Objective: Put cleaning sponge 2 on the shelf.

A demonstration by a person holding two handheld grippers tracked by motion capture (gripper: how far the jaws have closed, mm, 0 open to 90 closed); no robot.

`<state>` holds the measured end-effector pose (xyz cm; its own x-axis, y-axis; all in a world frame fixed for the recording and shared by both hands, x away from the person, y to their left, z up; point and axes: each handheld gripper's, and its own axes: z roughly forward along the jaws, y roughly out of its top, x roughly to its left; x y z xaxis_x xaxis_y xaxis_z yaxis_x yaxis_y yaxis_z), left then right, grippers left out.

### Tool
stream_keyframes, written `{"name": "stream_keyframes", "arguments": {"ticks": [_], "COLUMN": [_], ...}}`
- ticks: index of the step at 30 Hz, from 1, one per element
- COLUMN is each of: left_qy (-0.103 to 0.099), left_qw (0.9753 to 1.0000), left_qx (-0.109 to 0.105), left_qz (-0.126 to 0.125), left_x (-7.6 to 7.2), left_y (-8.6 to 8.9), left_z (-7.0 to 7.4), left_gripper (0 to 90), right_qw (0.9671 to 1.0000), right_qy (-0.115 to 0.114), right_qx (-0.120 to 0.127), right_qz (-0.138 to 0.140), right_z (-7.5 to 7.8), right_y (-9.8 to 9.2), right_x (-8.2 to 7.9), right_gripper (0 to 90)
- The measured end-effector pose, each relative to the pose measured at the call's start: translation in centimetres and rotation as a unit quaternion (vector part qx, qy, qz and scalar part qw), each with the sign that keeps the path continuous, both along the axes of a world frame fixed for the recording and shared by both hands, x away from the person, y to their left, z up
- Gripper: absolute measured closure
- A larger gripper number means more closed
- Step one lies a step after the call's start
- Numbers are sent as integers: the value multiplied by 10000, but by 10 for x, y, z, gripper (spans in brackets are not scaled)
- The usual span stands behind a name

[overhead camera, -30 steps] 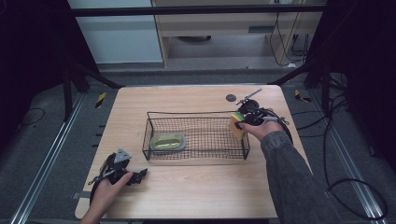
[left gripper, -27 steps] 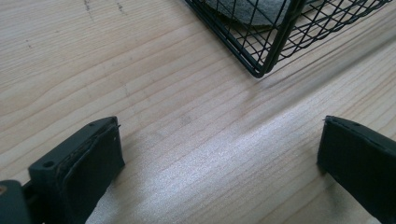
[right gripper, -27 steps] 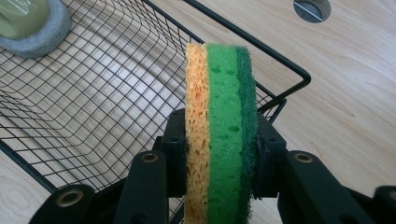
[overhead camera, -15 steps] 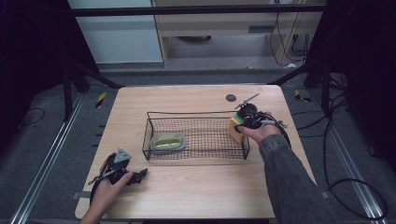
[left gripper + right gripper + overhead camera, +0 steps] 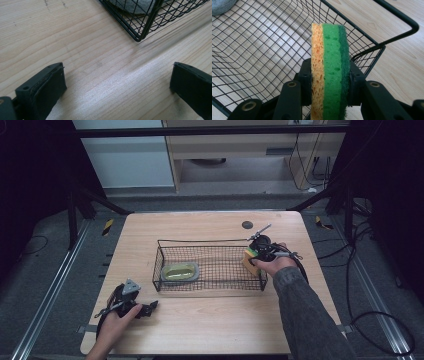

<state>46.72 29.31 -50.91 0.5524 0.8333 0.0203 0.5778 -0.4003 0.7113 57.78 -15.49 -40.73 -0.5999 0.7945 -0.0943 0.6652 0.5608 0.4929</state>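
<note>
At the wire basket's point(image 5: 210, 265) right end in the high view, the right gripper point(image 5: 256, 252) holds a sponge point(image 5: 248, 260); the left gripper point(image 5: 145, 307) rests near-left on the table point(image 5: 210, 330). Left gripper view: jaws spread wide over bare wood. Right gripper view: jaws clamp the sponge point(image 5: 330, 72) above the basket's point(image 5: 262, 50) corner.

The right gripper point(image 5: 254, 254) is at the right end of the wire basket point(image 5: 210, 241), and the sponge point(image 5: 330, 72) stands on its edge between the two jaws, over the basket's corner. Ahead of this gripper and to its left side, the basket floor spreads out, and a flat pad point(image 5: 180, 271) lies in the far end of it. A small round disc point(image 5: 247, 225) lies on the table point(image 5: 210, 320) behind the gripper, near the far edge. The left gripper point(image 5: 131, 305) rests on the table near the front edge, with the basket's near left corner just ahead of its spread jaws
</note>
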Motion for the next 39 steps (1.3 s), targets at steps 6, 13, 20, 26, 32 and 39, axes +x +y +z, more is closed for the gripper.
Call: {"name": "stream_keyframes", "arguments": {"ticks": [6,13,20,26,32,39], "left_qy": [0,0,1,1,0,0], "left_qw": [10000,10000,10000,10000,10000,10000], "left_qx": [1,1,1,3,0,3], "left_qz": [0,-1,-3,-3,-2,-2], "left_x": [0,0,0,0,0,0], "left_y": [0,0,0,0,0,0], "left_z": [0,0,0,0,0,0], "left_gripper": [0,0,0,0,0,0], "right_qw": [10000,10000,10000,10000,10000,9997], "right_qy": [25,30,50,63,41,51], "right_qx": [-10,-24,-31,-3,19,107], "right_qz": [34,34,31,32,76,207], "right_z": [-1,-2,-3,-1,3,10], "right_y": [2,3,3,4,6,13], "right_x": [0,1,1,1,-3,-10], "right_gripper": [639,636,624,591,578,558]}}
